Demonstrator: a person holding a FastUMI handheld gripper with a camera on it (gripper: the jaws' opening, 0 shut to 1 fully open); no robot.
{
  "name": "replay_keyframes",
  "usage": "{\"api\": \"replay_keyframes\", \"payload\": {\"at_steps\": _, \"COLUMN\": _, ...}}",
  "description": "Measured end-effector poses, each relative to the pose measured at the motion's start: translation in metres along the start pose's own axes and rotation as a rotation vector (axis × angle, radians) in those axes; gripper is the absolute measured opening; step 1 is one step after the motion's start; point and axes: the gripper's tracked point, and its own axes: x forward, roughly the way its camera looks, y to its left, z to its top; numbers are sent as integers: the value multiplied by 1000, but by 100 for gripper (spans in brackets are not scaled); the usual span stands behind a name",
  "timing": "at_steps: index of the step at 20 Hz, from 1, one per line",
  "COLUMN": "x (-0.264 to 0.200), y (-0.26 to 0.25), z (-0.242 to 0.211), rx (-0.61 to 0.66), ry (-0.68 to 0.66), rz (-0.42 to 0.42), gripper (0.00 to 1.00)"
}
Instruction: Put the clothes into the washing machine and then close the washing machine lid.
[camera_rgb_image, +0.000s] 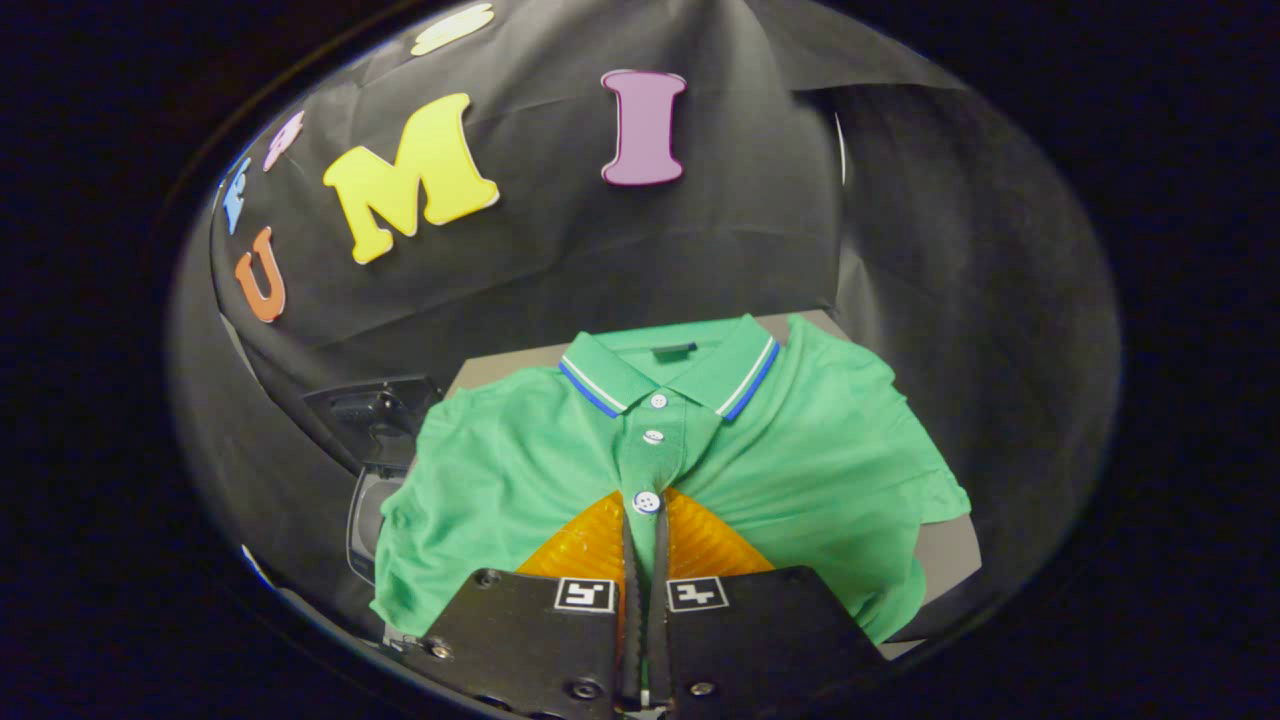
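A green short-sleeved polo shirt with a blue-and-white striped collar (700, 450) lies spread flat on a grey desk (950, 555). Its collar points far, its hem near, so its long axis runs straight ahead of the gripper (645, 540). The gripper's orange fingers (585, 545) are nearly closed, pinching the shirt's button placket at the lowest button. To the left, below the desk edge, sits a dark washing machine opening (372, 500).

Hand-held gripper (645, 520) clamped on green polo shirt (800, 450)
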Motion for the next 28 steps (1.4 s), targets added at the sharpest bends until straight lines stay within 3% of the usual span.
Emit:
{"api": "replay_keyframes", "payload": {"at_steps": 9, "x": -112, "y": 100, "z": 50, "rx": -55, "ry": -258, "rz": 161, "gripper": 6}}
{"api": "replay_keyframes", "payload": {"at_steps": 19, "x": -227, "y": 261, "z": 88, "rx": -113, "ry": -461, "rz": 350, "gripper": 6}}
{"api": "replay_keyframes", "payload": {"at_steps": 23, "x": -232, "y": 313, "z": 81, "rx": -140, "ry": -461, "rz": 385, "gripper": 6}}
{"api": "replay_keyframes", "payload": {"at_steps": 28, "x": -199, "y": 374, "z": 62, "rx": -156, "ry": -407, "rz": 431, "gripper": 6}}
